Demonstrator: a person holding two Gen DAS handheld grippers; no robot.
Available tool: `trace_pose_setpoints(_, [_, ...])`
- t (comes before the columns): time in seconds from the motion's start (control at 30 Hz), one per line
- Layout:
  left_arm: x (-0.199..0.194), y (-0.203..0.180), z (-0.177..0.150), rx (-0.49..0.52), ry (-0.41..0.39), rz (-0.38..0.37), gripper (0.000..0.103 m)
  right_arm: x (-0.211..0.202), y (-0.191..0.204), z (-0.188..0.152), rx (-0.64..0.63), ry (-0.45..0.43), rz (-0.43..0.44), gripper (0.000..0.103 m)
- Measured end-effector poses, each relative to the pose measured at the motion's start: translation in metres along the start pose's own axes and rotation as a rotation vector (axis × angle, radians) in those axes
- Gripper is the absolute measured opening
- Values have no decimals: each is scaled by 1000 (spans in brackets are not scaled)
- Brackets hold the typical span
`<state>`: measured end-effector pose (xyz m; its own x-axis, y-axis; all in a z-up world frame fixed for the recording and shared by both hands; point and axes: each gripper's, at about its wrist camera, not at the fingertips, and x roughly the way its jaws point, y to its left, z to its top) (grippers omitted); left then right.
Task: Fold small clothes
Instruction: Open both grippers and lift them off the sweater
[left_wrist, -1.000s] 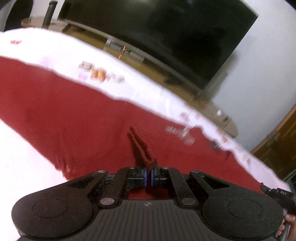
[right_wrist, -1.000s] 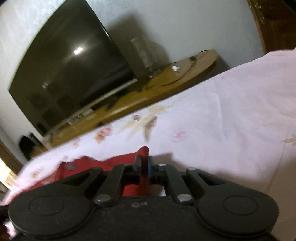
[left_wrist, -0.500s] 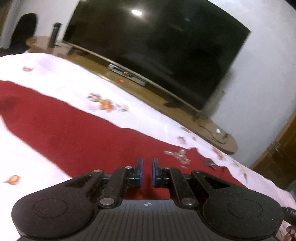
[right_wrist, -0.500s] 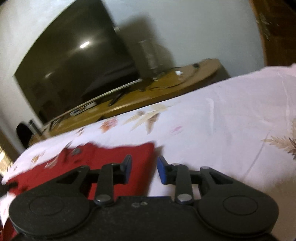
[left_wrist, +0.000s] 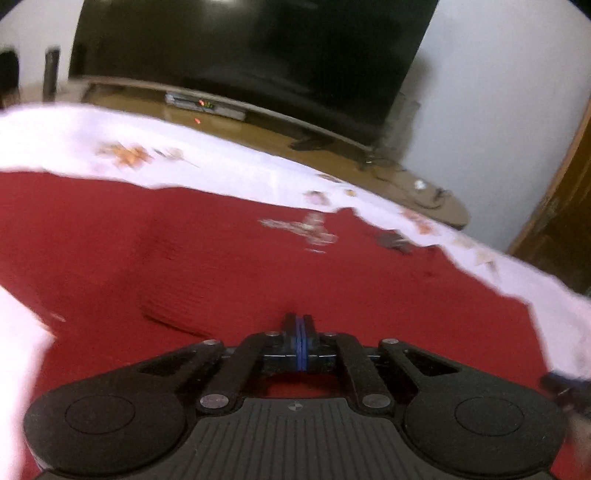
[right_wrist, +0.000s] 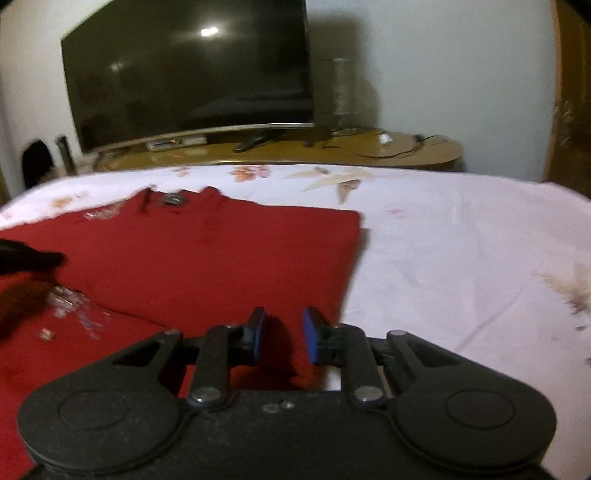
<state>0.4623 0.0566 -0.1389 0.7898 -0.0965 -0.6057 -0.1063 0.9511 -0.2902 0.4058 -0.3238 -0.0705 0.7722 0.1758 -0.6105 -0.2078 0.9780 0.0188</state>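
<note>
Red garment (right_wrist: 207, 258) is lying spread out flat on the white floral bedsheet (right_wrist: 461, 251), with its right edge folded over into a straight line and a dark neck label showing at the far end, toward the TV. Some silvery print is showing on the fabric over on the left side of the right wrist view.

Left gripper (left_wrist: 300, 343) is hovering low over the red cloth with its blue pads pressed fully together, and nothing is pinched between them as far as I can see, the fabric is just lying underneath. Right gripper (right_wrist: 283, 334) is sitting over the garment's near right corner with its jaws partly apart; they've just been closing in a bit, but there's only a gap between the pads and no cloth caught in it.

Big dark TV (right_wrist: 184, 74) is standing on a long wooden stand (right_wrist: 332, 151) behind the bed, with cables and a clear jar on it
</note>
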Motion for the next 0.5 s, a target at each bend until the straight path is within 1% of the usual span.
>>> trace_pose_setpoints(0.07, [-4, 15, 2, -18, 14, -37, 3, 1, -4, -3, 10, 0, -9, 20])
trace_pose_setpoints(0.13, [-11, 22, 10, -35, 25, -51, 4, 3, -5, -4, 24, 1, -9, 22])
trace_pose_setpoints(0.17, [-18, 25, 12, -45, 12, -42, 7, 2, -5, -2, 37, 2, -8, 24])
trace_pose_setpoints(0.2, [-30, 33, 13, -55, -8, -11, 29, -1, -6, 0, 69, -3, -1, 32])
trace_pose_setpoints(0.23, [-42, 43, 13, -65, -37, 25, 50, -8, -8, 2, 107, -23, 9, 37])
trace_pose_setpoints(0.27, [-57, 58, 12, -87, -79, 62, 85, -15, -8, 2, 126, -45, 8, 45])
trace_pose_setpoints(0.3, [-74, 77, 10, -121, -137, 100, 88, -22, -9, 2, 135, -61, 6, 47])
trace_pose_setpoints(0.33, [-88, 98, 11, -153, -159, 118, 88, -27, -10, 1, 141, -64, 5, 47])
trace_pose_setpoints(0.4, [-107, 146, 12, -247, -167, 162, 86, -38, -13, -2, 165, -55, 3, 46])
trace_pose_setpoints(0.43, [-115, 175, 12, -312, -184, 189, 84, -44, -14, -4, 178, -50, -1, 46])
trace_pose_setpoints(0.47, [-122, 207, 12, -401, -194, 207, 76, -49, -16, -7, 197, -43, -14, 46])
trace_pose_setpoints(0.5, [-126, 233, 11, -489, -200, 209, 68, -54, -18, -10, 219, -38, -28, 46])
